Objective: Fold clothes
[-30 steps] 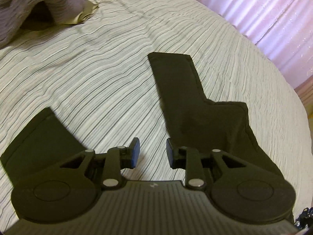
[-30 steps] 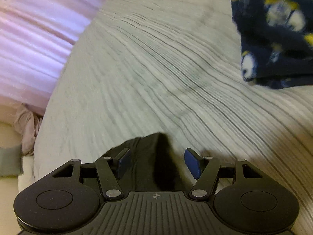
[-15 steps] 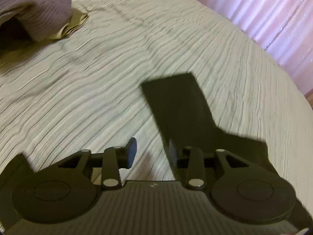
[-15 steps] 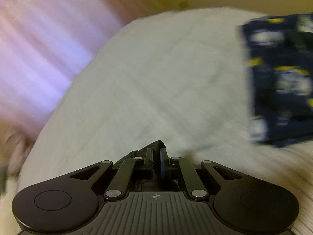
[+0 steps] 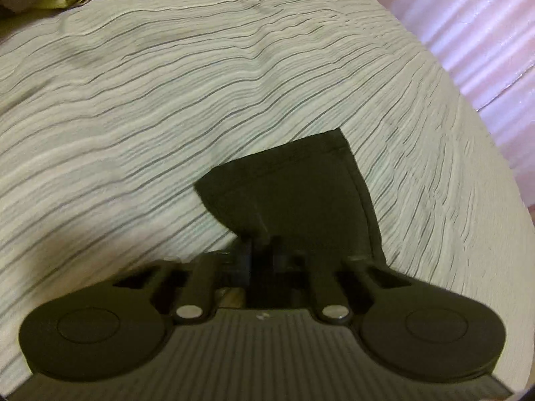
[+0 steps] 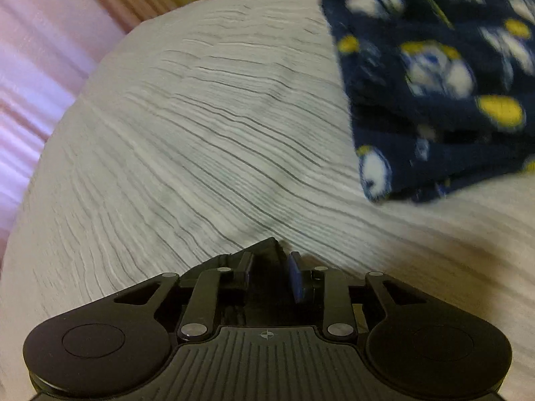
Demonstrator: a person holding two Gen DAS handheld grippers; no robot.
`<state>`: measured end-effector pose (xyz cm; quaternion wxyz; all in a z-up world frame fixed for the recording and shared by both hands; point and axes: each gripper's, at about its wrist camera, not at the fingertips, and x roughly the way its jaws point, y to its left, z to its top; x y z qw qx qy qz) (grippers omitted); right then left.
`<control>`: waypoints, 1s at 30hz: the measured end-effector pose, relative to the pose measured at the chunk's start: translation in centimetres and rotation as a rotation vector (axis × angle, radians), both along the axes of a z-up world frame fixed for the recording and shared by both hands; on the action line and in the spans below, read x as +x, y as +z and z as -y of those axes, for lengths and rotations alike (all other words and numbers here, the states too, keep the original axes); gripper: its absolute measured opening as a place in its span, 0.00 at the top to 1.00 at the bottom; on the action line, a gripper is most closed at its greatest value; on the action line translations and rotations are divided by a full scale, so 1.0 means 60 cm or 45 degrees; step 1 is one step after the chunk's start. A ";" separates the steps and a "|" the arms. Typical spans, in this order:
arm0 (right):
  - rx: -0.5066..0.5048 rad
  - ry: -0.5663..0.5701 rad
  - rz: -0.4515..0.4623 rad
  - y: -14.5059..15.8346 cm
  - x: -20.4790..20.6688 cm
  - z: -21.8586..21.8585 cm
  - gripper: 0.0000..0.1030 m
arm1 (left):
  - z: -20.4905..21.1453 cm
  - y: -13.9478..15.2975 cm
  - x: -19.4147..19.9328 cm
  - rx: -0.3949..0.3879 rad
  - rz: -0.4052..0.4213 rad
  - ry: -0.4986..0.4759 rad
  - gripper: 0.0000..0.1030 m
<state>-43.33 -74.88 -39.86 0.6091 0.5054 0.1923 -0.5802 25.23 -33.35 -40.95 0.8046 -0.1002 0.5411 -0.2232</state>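
Left gripper (image 5: 260,247): jaws closing on a dark garment (image 5: 301,197) (one flat hemmed end showing), lying on a striped bedspread (image 5: 167,100); pink curtain (image 5: 474,33) beyond.

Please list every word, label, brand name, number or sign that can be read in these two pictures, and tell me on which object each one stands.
No readable text: no word, brand or number shows in either view.
Left gripper body: a tiny pale mark, too small to read.
Right gripper body: a small crosshair sign, without letters.
Navy patterned garment: only blurred white and yellow figures, no lettering.
Black garment and striped bedcover: no label visible.
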 end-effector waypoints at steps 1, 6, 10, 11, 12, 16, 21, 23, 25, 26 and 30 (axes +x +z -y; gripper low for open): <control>-0.021 0.023 -0.030 0.008 0.008 -0.002 0.93 | -0.001 0.012 0.003 -0.032 0.023 -0.007 0.93; -0.214 -0.028 0.091 0.063 -0.019 -0.021 1.00 | -0.021 0.146 0.001 -0.397 0.340 -0.104 0.94; -0.374 -0.120 0.218 0.099 -0.047 -0.021 1.00 | -0.025 0.214 -0.007 -0.514 0.577 -0.248 0.93; -0.357 -0.120 0.242 0.099 -0.051 -0.015 1.00 | -0.023 0.207 -0.008 -0.465 0.593 -0.269 0.90; -0.295 -0.086 0.243 0.093 -0.047 -0.006 1.00 | -0.022 0.188 -0.004 -0.377 0.574 -0.273 0.90; -0.073 0.104 0.059 0.069 -0.004 0.003 0.67 | -0.031 0.067 0.024 0.091 0.303 -0.227 0.85; -0.040 0.323 -0.099 0.067 0.043 -0.030 0.28 | -0.063 0.054 0.007 0.235 0.348 -0.050 0.84; -0.055 0.409 -0.120 0.074 0.062 -0.054 0.28 | -0.068 0.072 -0.005 0.191 0.352 -0.060 0.84; -0.065 0.524 -0.125 0.079 0.087 -0.081 0.28 | -0.059 0.094 -0.033 0.149 0.379 -0.166 0.84; -0.068 0.579 -0.135 0.083 0.098 -0.096 0.29 | -0.052 0.102 -0.050 0.132 0.393 -0.238 0.84; -0.048 0.801 -0.279 0.060 0.139 -0.157 0.32 | -0.017 0.098 -0.133 0.101 0.367 -0.561 0.84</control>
